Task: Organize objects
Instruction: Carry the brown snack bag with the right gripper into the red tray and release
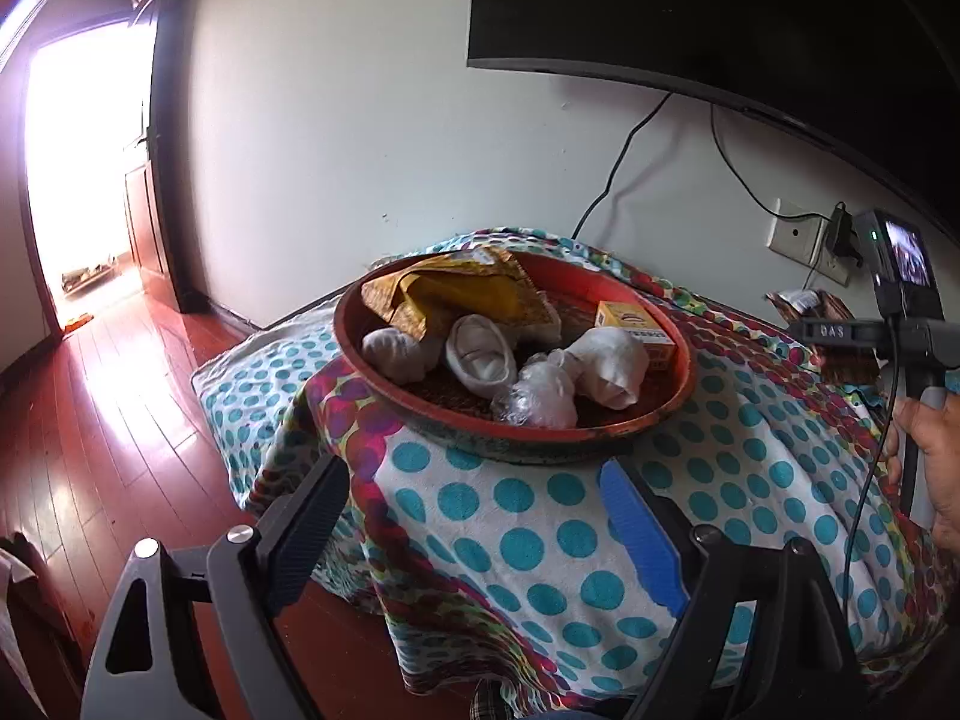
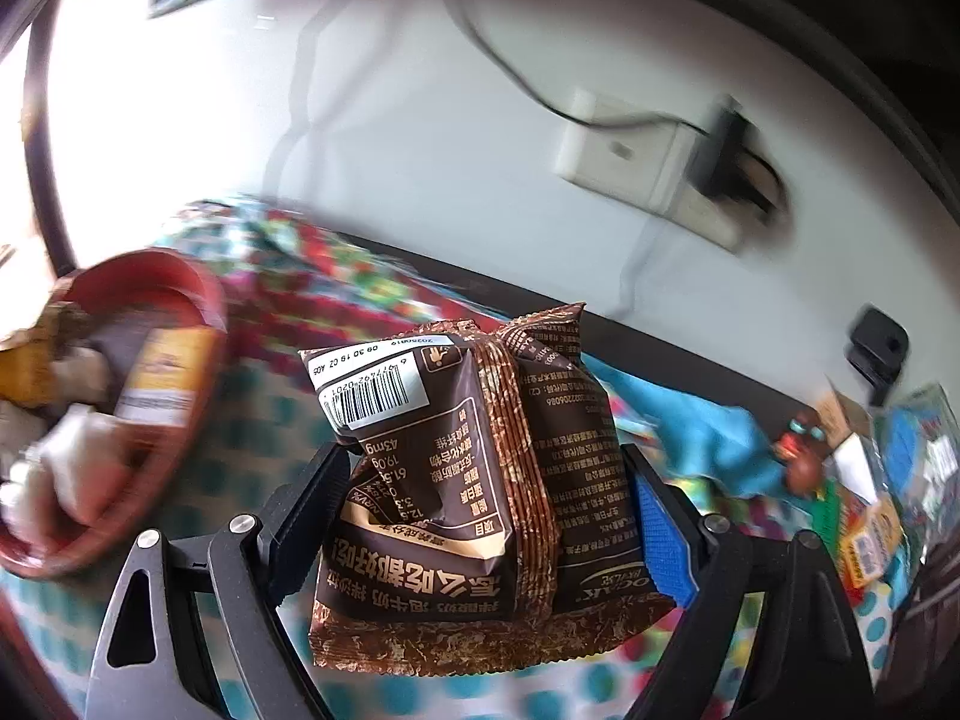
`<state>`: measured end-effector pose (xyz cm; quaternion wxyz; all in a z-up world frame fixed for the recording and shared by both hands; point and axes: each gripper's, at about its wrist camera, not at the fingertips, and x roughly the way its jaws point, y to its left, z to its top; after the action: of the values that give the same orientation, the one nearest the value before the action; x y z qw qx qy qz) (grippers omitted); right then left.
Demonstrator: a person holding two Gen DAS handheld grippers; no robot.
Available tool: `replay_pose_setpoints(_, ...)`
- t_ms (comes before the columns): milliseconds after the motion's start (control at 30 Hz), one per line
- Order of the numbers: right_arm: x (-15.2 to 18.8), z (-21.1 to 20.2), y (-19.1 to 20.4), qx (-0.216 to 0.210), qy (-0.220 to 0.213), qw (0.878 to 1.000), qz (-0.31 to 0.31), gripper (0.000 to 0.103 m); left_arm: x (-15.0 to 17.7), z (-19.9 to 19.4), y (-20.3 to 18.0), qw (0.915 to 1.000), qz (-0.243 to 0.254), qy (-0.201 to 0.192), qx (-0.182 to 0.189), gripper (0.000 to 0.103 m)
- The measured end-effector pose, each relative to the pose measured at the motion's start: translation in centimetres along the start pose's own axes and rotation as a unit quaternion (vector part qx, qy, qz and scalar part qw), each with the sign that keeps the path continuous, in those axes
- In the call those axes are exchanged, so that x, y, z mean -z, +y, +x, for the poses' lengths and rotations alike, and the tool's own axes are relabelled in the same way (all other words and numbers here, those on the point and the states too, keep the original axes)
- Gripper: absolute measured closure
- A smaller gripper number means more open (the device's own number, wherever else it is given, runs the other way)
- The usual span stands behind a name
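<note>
A: Tongs first. How do the right tongs [image 2: 489, 516] stand?

B: Clamped on a brown snack packet [image 2: 474, 492], one finger pressing each side. The packet stands upright between them, its barcode label toward the top left, and it is held above the dotted cloth [image 2: 252, 420].

A: And the left tongs [image 1: 474, 534]?

B: Spread wide with nothing between the fingers, black pad on one side, blue pad [image 1: 642, 540] on the other. They hover just in front of the red tray [image 1: 372, 384], apart from it.

A: Where is that tray?

B: On the bench, which is covered by the cloth with teal dots and a red and purple border. From the left wrist view it sits near the front edge of the bench, below the dark screen [image 1: 720, 12] on the wall.

A: What lies in the tray?

B: A crumpled yellow-brown bag [image 1: 462, 294] at the back, a small yellow box [image 1: 636, 330] at the right side, two rolled white socks [image 1: 480, 354] toward the front left, a white bundle [image 1: 612, 366] beside the box, and a clear plastic bag [image 1: 537, 396] at the front rim.

A: How does the packet lie relative to the tray?

B: To the right of it and well apart. In the right wrist view the tray shows blurred at the left edge.

A: Anything else near the tray?

B: The person's right hand [image 1: 930, 450] gripping its handle at the far right, and a wall socket [image 1: 798, 237] with a plug behind it.
</note>
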<state>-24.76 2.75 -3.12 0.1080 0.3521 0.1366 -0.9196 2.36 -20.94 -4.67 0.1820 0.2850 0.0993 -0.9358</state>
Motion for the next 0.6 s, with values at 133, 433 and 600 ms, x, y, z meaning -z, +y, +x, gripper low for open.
replay_pose_setpoints(133, -1.8, -1.6, 7.5, -0.04, -0.009, 0.998, -0.044, 0.016, 0.1, 0.7, 1.1, 0.9998, -0.009, 0.013, -0.012, 0.015)
replay_pose_setpoints(433, -3.3, -1.8, 20.0, -0.108, 0.002, 0.989, -0.099, 0.016, -0.3, 1.5, 4.5, 0.9979, -0.059, 0.012, -0.024, 0.015)
replay_pose_setpoints(600, -2.8, -0.2, 22.7, -0.093, 0.019, 0.99, -0.104, 0.016, -0.3, 2.3, 5.3, 0.9972, -0.069, 0.021, -0.022, 0.015)
